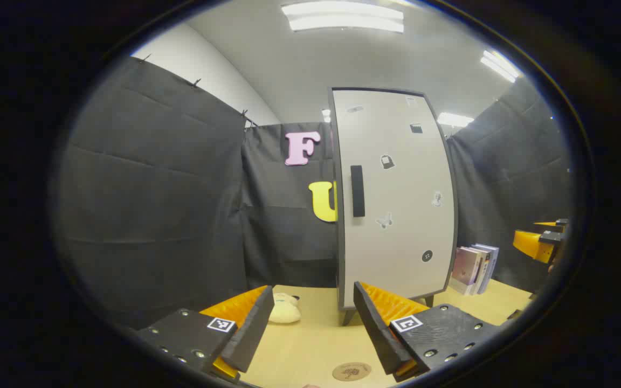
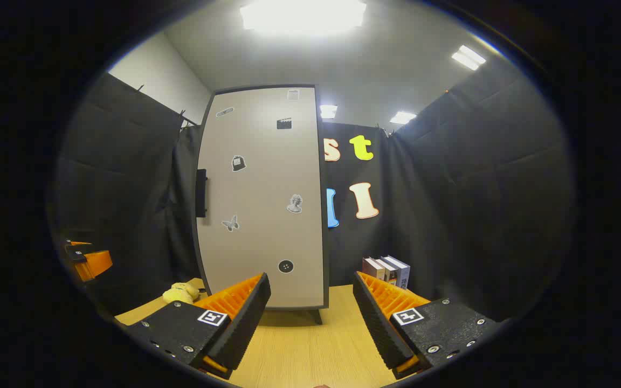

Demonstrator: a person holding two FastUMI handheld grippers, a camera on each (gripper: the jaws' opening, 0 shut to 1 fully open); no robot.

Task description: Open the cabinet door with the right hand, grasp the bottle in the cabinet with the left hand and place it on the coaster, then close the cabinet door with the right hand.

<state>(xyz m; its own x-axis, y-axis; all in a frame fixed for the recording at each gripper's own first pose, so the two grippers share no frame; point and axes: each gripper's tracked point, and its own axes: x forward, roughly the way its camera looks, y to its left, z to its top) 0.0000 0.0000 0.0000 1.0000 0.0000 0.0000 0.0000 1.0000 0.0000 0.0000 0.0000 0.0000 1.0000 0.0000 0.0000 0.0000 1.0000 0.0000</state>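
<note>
A tall pale cabinet (image 1: 397,199) stands on the wooden table with its door closed; stickers dot the door and a dark handle (image 1: 357,191) sits near its left edge. In the right gripper view the same cabinet (image 2: 262,199) rises ahead, its handle (image 2: 201,192) at the left edge. A round cork coaster (image 1: 351,371) lies on the table just in front of my left gripper (image 1: 313,323), which is open and holds nothing. My right gripper (image 2: 310,318) is open too, some way short of the door. The bottle is hidden.
A cream plush toy (image 1: 284,311) lies left of the cabinet, also seen as a plush toy (image 2: 180,293) in the right gripper view. Several books (image 1: 475,268) stand upright right of the cabinet. The other gripper (image 1: 539,242) shows at the far right edge.
</note>
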